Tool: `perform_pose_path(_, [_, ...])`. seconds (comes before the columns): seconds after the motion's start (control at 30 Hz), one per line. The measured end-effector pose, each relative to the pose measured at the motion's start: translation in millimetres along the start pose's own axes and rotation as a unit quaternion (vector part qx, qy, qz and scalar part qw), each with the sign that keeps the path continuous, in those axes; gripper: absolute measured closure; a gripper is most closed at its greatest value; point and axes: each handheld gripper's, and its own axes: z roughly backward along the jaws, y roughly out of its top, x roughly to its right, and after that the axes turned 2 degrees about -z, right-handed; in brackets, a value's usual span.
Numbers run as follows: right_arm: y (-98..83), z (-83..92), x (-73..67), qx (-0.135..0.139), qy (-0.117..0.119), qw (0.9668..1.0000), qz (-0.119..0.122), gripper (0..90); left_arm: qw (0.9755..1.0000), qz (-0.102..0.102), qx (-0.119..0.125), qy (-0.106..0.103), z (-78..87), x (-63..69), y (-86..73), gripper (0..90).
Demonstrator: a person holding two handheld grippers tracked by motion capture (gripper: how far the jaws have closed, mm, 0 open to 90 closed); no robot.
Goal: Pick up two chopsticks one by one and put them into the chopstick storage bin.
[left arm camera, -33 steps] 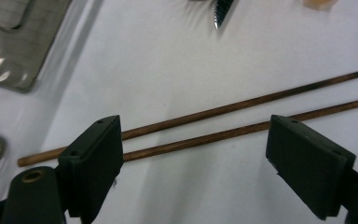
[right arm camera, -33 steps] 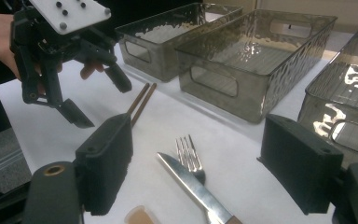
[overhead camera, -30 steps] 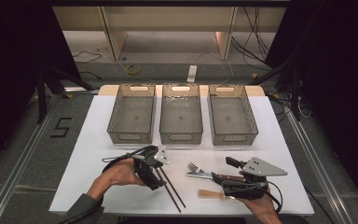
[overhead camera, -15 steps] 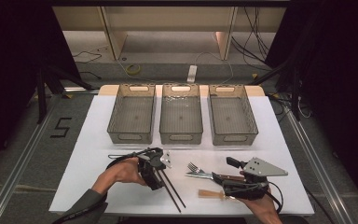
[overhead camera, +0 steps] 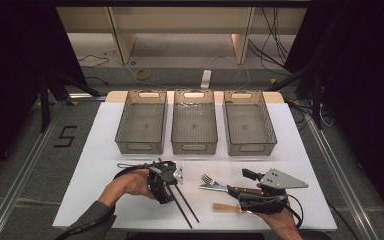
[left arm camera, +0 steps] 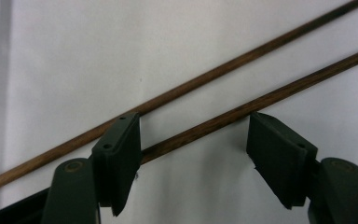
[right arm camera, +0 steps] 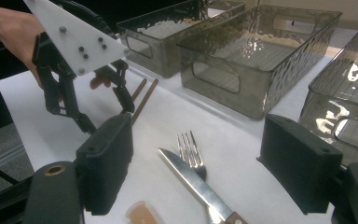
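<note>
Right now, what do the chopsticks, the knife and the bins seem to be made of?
Chopsticks: likely wood, dark brown, matte, with faint grain. Knife: shiny metal blade that reflects light; the handle looks like brown wood. Bins: probably clear smoky plastic, glossy, with a dimpled texture and moulded handle slots.

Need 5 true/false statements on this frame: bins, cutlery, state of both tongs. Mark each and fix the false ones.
1. Three bins stand in a row at the far side of the table. True: left bin, middle bin, right bin.
2. The middle bin holds a fork. False: the fork lies on the table, beside the knife.
3. The left tongs are open over the chopsticks. True.
4. The left tongs are clamped on both chopsticks. False: the jaws stand apart, one stick between them, the other beyond.
5. The right tongs grip the knife. False: they are open, the knife lying between and ahead of them.
</note>
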Motion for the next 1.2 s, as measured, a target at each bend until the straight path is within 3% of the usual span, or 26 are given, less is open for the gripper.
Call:
perform_pose_path(0.3, [-0.1, -1.3, -0.6, -0.002, 0.002, 1.0, -0.001, 26.2, 0.9996, -0.021, -0.017, -0.008, -1.3, -1.7, 3.2, 36.4])
perform_pose_path(0.57, [0.3, -0.2, 0.3, -0.003, 0.003, 1.0, 0.0, 26.4, 0.9993, -0.017, -0.029, -0.018, -0.4, -2.6, 3.3, 42.5])
perform_pose_path(1.0, [0.7, 0.1, 0.6, -0.004, 0.005, 1.0, 0.001, 26.6, 0.9982, -0.035, -0.041, -0.026, 3.8, -2.0, -5.1, 56.4])
perform_pose_path(1.2, [0.8, 0.0, 0.0, -0.006, 0.006, 1.0, 0.0, 26.7, 0.9977, -0.031, -0.052, -0.03, 4.5, -1.1, -6.6, 59.7])
